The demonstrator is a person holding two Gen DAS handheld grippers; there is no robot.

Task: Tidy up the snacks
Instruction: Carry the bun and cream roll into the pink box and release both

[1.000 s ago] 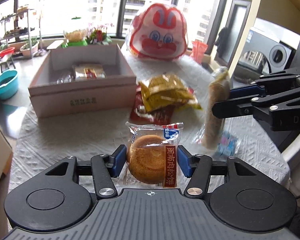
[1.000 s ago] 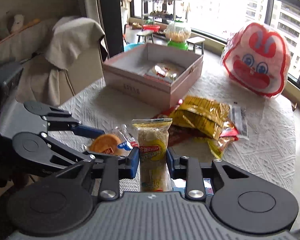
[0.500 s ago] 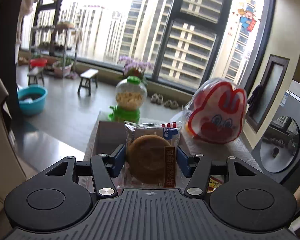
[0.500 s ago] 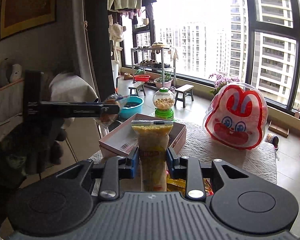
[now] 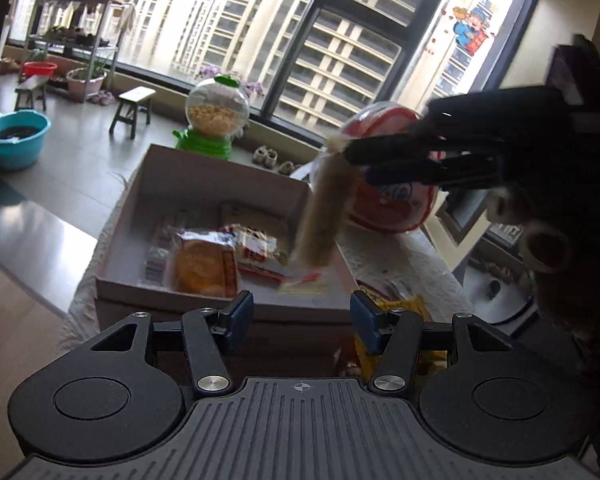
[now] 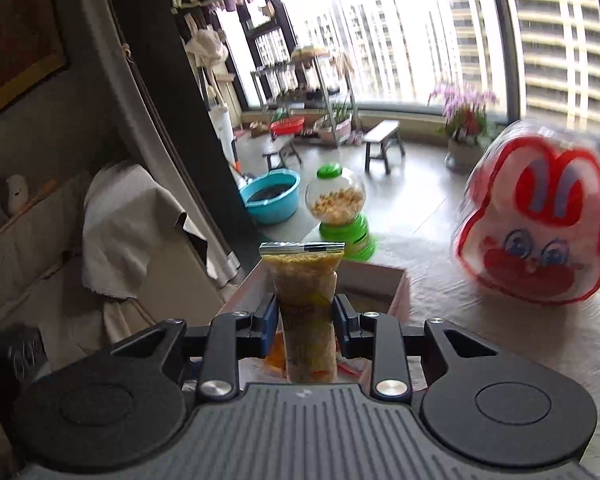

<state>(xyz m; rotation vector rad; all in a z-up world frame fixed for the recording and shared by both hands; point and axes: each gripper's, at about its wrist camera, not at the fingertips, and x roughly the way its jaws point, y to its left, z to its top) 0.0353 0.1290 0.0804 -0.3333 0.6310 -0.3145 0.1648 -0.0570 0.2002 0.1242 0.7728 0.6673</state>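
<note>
The left hand-held gripper (image 5: 302, 326) stands open with nothing between its blue pads, poised at the near wall of the shallow pale cardboard box (image 5: 188, 304). The round golden pastry in a clear wrapper with a red label strip (image 5: 204, 266) lies inside the box by its near wall, touching a flat red-and-white snack packet (image 5: 260, 254) beside it. Yellow snack bags (image 5: 404, 308) lie on the white-clothed bench (image 5: 416, 256) just right of the box.

The right hand-held gripper (image 6: 306, 320) has just been opening slightly, yet its pads still press the long clear packet of yellowish snack (image 6: 306, 308), which hangs above the right side of the box in the left wrist view.

Past the far box wall stands a green-based dispenser with a clear globe (image 5: 216, 116). A red-and-white rabbit-face bag (image 6: 536, 236) sits at the far right of the bench.
</note>
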